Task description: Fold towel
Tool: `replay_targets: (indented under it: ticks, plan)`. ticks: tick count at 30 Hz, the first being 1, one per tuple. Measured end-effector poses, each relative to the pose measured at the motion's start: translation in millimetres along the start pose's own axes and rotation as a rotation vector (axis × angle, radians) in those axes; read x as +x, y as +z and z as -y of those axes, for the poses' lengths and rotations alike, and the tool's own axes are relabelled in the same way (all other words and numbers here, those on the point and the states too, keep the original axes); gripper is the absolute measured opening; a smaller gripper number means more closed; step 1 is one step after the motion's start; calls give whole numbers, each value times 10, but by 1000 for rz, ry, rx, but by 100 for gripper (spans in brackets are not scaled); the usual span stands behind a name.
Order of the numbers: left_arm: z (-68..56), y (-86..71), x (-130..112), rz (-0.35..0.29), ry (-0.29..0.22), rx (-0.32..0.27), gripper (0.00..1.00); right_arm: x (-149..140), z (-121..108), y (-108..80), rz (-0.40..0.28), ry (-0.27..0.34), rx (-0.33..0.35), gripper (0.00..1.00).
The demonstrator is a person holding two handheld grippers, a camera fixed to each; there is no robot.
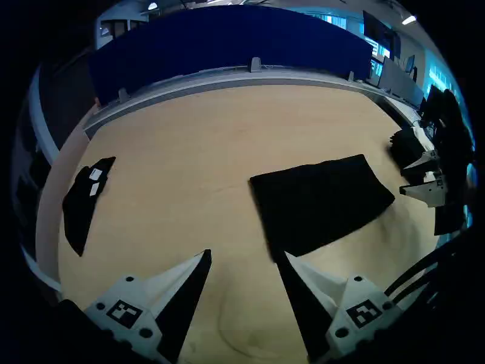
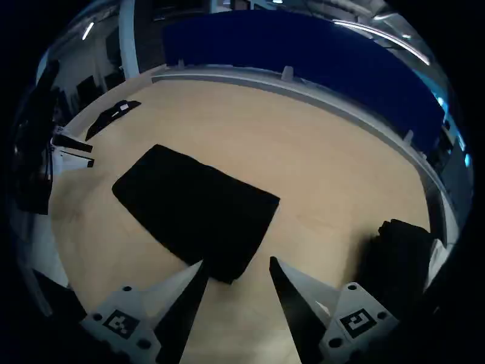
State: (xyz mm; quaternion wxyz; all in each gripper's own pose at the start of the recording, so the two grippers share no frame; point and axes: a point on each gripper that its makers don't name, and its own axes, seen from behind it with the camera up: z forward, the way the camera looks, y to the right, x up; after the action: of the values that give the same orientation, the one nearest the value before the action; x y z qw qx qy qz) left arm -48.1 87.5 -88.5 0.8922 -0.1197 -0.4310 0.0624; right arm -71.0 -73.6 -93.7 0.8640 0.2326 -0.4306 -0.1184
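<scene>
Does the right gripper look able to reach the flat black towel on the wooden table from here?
Probably yes: the open right gripper has the flat black towel lying just ahead of it, with nothing between.

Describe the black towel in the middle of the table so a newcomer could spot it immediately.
Start with the wide pale wooden table backed by a blue divider. Near its middle lies the towel, a black rectangle spread flat. Unlike the narrower black cloth with white tags and the dark heap at the edge, it is large, smooth and unmarked.
</scene>
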Motion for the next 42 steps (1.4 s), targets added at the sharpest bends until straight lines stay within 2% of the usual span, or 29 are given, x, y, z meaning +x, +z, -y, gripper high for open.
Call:
replay_targets:
  ticks: [11, 19, 21, 26, 42]
  plan:
    - [69, -243, -163, -7, -49, 28, 79, -154, 133, 92, 63, -93, 67, 75]
    - [92, -343, -251, -8, -78, 39, 79, -222, 188, 200, 95, -126, 105, 71]
    - [98, -362, -263, -8, -80, 41, 79, -241, 198, 230, 105, -130, 111, 68]
    - [100, -409, -280, -9, -83, 42, 79, -319, 244, 295, 139, -132, 138, 52]
    - [104, -422, -344, 2, -87, 40, 79, -285, 179, 338, 124, -167, 104, 12]
